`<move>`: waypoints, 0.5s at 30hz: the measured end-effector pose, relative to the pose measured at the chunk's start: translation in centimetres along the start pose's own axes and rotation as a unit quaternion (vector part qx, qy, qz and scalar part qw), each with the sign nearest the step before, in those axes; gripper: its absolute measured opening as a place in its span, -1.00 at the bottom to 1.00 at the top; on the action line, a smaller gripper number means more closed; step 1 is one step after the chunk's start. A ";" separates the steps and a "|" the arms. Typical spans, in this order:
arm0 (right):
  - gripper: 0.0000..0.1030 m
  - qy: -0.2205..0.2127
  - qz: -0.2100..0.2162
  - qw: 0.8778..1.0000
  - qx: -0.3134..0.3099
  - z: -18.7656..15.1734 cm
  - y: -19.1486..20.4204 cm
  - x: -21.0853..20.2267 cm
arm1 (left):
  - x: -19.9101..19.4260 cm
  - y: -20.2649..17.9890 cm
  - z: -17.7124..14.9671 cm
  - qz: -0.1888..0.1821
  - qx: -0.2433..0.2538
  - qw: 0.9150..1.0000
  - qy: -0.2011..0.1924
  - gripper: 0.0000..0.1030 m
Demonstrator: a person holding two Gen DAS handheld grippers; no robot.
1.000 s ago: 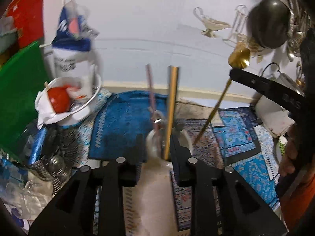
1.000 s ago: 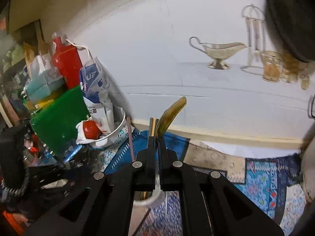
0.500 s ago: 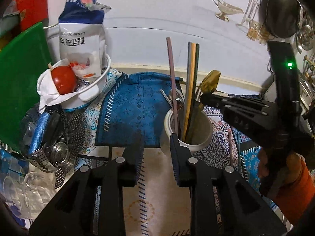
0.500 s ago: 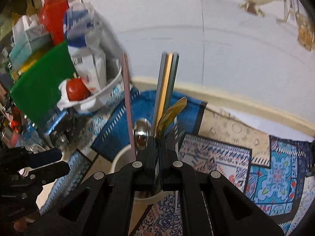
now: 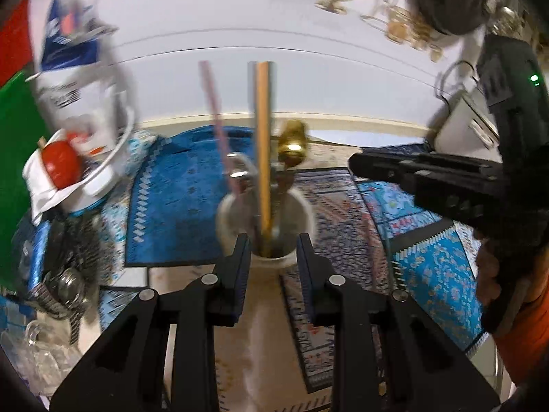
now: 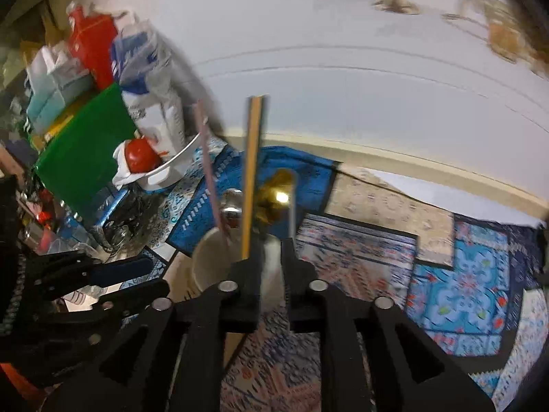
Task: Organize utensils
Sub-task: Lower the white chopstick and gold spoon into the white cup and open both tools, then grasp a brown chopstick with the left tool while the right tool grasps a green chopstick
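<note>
Right gripper (image 6: 271,271) at frame centre is opening, dropping the gold spoon (image 6: 274,195) into the white cup (image 6: 209,257). Left gripper (image 5: 271,257) is narrow and empty, straddling the cup's rim, probably steadying it.

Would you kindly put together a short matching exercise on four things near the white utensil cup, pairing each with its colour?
Things:
1. spoon bowl sticking up from the white cup
2. flat board leaning at the left
3. round fruit-like ball in the white bowl
4. mat lying behind the cup

Colours:
A. blue
B. red
C. gold
D. green

Pairs: 1-C, 2-D, 3-B, 4-A
</note>
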State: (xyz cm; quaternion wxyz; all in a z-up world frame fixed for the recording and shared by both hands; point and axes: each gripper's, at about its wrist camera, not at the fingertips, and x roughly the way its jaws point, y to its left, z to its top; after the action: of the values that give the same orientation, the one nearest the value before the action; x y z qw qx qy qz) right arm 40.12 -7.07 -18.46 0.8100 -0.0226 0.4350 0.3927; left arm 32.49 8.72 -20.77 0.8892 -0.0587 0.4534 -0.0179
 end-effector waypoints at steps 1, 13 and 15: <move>-0.65 -0.003 -0.007 1.000 0.006 -0.3 -0.6 -0.6 | 0.3 -0.8 0.1 -0.006 0.008 1.000 0.003 -0.44; -0.64 0.051 -0.112 0.986 0.116 -8.6 -11.0 -2.2 | 8.3 -9.6 -0.4 -0.092 0.069 0.989 0.091 -0.44; -0.64 0.060 -0.114 0.983 0.131 -9.7 -11.8 -1.7 | 10.6 -10.9 -0.6 -0.100 0.077 0.985 0.117 -0.44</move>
State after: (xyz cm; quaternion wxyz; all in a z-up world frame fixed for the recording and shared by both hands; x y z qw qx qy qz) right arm 40.66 -19.89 -26.85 0.8179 0.0107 0.5248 0.2356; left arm 38.50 -3.02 -28.37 0.8254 -0.0325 0.5436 -0.1487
